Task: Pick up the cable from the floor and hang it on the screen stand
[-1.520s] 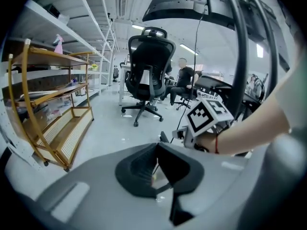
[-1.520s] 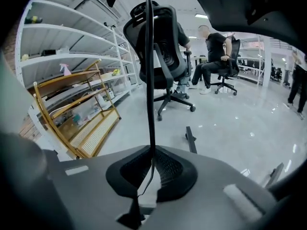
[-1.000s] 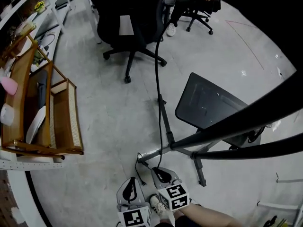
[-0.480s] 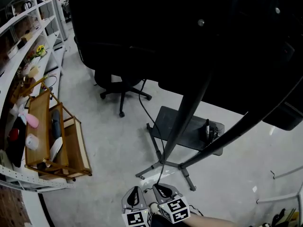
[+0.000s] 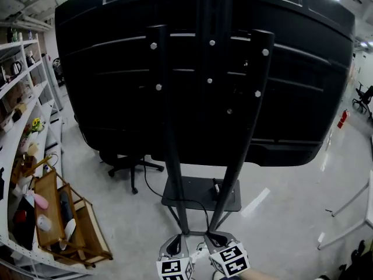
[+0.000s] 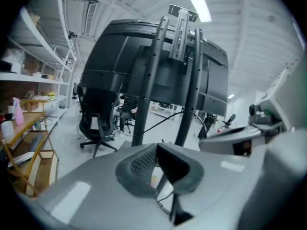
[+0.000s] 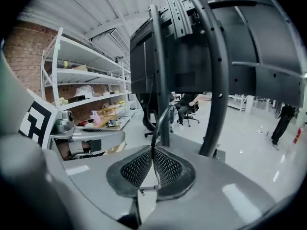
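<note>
The right gripper [image 7: 153, 159] has its fingers in the narrow position, pads clamped on the thin black cable [image 7: 158, 125], which rises from the jaws toward the screen stand [image 5: 171, 156] just ahead. The left gripper [image 6: 156, 150], beside it, has its finger tips together; nothing can be made out clamped between them.

The pale concrete floor [image 5: 285, 214] carries the screen stand [image 5: 192, 190] on its dark base plate, with a black office chair [image 5: 125, 163] near it. A wooden rack [image 5: 73, 229] and white shelving [image 5: 17, 121] stand along the left wall. A black cable [image 5: 148, 186] trails across the floor toward the stand's base.
</note>
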A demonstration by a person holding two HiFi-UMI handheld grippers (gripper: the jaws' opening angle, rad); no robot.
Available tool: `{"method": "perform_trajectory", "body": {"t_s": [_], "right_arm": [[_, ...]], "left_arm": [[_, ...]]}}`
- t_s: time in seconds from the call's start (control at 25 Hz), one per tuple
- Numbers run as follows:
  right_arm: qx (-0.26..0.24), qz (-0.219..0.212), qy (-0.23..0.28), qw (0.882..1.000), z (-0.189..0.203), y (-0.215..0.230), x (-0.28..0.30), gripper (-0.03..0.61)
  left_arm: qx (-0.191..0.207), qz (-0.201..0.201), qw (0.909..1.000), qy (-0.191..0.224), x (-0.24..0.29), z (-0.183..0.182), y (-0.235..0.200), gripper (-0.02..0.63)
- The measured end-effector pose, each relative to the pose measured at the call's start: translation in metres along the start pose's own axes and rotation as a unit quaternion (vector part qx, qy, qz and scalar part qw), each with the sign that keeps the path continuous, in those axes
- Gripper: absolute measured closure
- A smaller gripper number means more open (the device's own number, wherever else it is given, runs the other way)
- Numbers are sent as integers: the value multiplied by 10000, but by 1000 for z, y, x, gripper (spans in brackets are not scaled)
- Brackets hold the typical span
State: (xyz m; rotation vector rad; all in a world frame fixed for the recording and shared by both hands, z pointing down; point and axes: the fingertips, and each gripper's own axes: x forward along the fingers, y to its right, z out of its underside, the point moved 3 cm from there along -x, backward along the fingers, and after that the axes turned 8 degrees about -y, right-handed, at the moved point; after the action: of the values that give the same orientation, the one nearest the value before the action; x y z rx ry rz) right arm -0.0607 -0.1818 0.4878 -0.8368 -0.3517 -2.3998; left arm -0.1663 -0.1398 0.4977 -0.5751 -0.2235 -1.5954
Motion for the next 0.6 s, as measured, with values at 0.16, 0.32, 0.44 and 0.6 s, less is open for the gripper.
{"method": "perform_trajectory", "body": {"t_s": [0.16,0.32,0.44,0.6], "right_arm": [[-114,579,437,9973,-43,48,-45,563],[-211,881,790,9927,-84,87,-79,563],[-368,1164,1094,9865,-117,109,-105,563],[-635,1496,1686,9722,-182,137,-153,561]], "left_arm": [[276,399,9987,131,13,-60,42,606],[679,595,9957,199,30,-116,77,606],[1051,706,9913,362,34,-158,104,606],[1427,911,9818,860,25,-232,139,606]]}}
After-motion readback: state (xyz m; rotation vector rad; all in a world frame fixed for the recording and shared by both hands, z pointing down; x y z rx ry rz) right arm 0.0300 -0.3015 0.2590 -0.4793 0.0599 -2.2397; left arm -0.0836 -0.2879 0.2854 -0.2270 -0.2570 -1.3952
